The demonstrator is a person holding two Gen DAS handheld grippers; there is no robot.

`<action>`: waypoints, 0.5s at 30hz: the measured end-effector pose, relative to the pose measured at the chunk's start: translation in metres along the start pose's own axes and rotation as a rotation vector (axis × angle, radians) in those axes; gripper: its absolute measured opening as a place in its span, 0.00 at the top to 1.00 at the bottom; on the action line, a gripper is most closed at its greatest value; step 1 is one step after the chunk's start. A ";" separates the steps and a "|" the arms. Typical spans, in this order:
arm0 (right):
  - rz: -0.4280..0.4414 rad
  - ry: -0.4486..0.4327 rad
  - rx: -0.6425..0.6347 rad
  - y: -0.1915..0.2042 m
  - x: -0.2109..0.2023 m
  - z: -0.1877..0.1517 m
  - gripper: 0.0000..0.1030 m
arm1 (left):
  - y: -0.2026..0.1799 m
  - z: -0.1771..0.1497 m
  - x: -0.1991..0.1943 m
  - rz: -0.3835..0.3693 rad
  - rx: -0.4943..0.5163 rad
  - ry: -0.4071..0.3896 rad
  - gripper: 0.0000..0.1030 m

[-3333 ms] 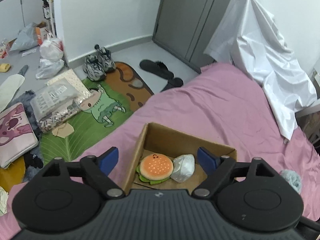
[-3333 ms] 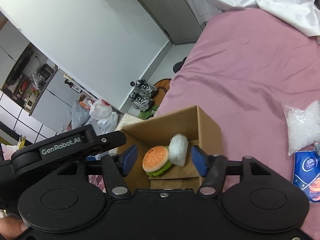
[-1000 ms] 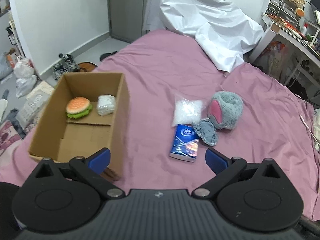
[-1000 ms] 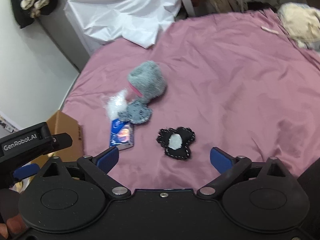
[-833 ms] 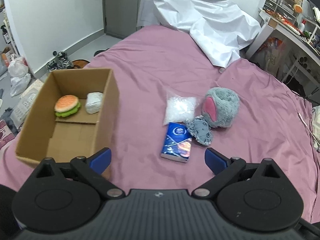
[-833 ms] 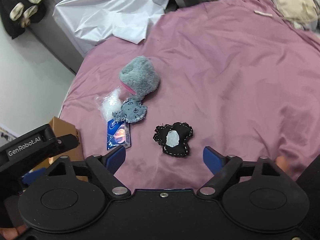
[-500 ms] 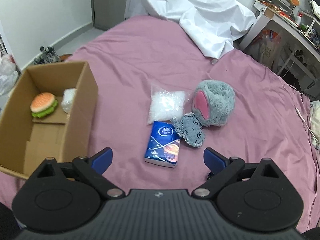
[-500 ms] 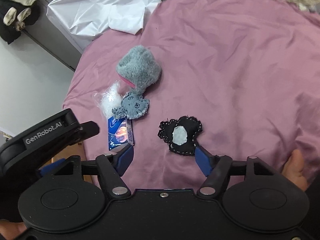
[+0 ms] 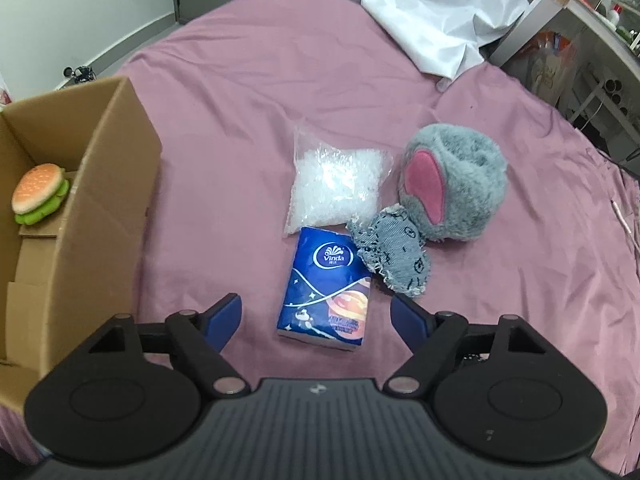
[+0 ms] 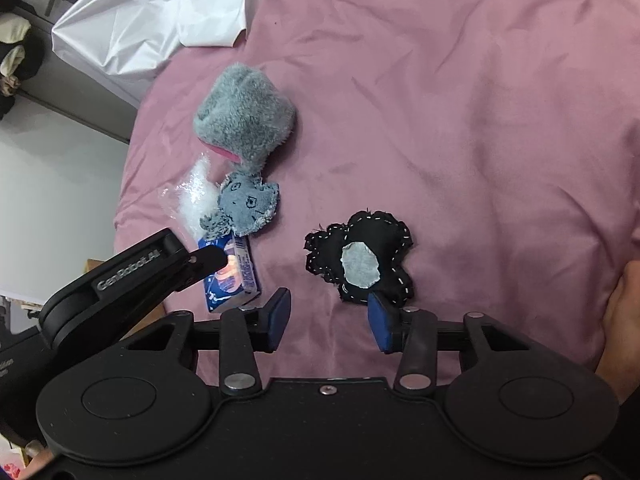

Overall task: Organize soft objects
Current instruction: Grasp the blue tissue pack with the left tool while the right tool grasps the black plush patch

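Note:
On the pink bedsheet lie a blue tissue pack, a clear bag of white pellets, a grey plush with pink lining and a frayed denim toy. My left gripper hangs just over the tissue pack, its jaws closing, the pack's near end between them with gaps on both sides. A cardboard box at left holds a burger toy. My right gripper is closing beside a black stitched cloth toy; only bedsheet lies between its pads, the right one at the toy's near edge.
A crumpled white sheet covers the far side of the bed. A desk and shelves stand beyond the right edge. A person's hand shows at the right edge of the right wrist view. The left gripper's body crosses that view's lower left.
Both grippers have come down toward the bed. The left swung right from the box to the tissue pack and narrowed slightly. The right jaws narrowed a lot near the black toy.

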State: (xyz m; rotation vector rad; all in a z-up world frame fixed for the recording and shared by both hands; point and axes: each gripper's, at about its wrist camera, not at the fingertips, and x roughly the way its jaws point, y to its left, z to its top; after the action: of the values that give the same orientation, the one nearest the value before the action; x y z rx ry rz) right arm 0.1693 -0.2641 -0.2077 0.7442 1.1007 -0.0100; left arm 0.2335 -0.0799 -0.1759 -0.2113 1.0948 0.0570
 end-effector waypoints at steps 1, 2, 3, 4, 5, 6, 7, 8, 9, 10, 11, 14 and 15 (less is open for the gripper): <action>-0.002 0.003 -0.001 0.001 0.002 0.000 0.58 | 0.000 0.000 0.004 -0.002 -0.001 0.007 0.22; -0.003 0.004 0.002 0.001 0.004 0.001 0.58 | 0.000 0.001 0.007 -0.005 0.000 0.014 0.22; -0.010 0.006 0.002 0.001 0.007 0.002 0.58 | -0.001 0.001 0.011 -0.004 0.004 0.019 0.22; -0.016 0.009 0.003 0.000 0.009 0.002 0.58 | -0.002 0.001 0.013 -0.002 0.009 0.024 0.22; -0.019 0.011 0.008 -0.001 0.010 0.003 0.58 | -0.002 0.001 0.016 0.001 0.014 0.029 0.22; -0.024 0.012 0.012 -0.001 0.013 0.004 0.58 | -0.003 0.001 0.020 0.001 0.017 0.035 0.23; -0.029 0.013 0.012 -0.001 0.015 0.006 0.58 | -0.003 0.002 0.023 0.001 0.017 0.040 0.24; -0.034 0.012 0.008 -0.001 0.016 0.007 0.58 | -0.003 0.002 0.025 0.001 0.015 0.046 0.26; -0.038 0.011 0.003 0.001 0.017 0.008 0.58 | -0.003 0.002 0.028 0.002 0.013 0.052 0.27; -0.043 0.007 -0.004 0.002 0.018 0.008 0.58 | -0.003 0.003 0.031 0.004 0.011 0.055 0.29; -0.047 0.004 -0.009 0.002 0.018 0.009 0.58 | -0.003 0.003 0.033 0.010 0.011 0.060 0.32; -0.051 -0.004 -0.010 0.003 0.018 0.012 0.58 | -0.006 0.002 0.038 0.033 0.016 0.064 0.38; -0.051 -0.003 -0.008 0.003 0.018 0.013 0.58 | -0.006 0.003 0.037 0.032 0.012 0.061 0.41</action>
State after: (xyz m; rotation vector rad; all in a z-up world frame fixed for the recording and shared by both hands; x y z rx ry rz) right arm 0.1894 -0.2626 -0.2178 0.7087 1.1164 -0.0501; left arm 0.2541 -0.0879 -0.2069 -0.1861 1.1592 0.0732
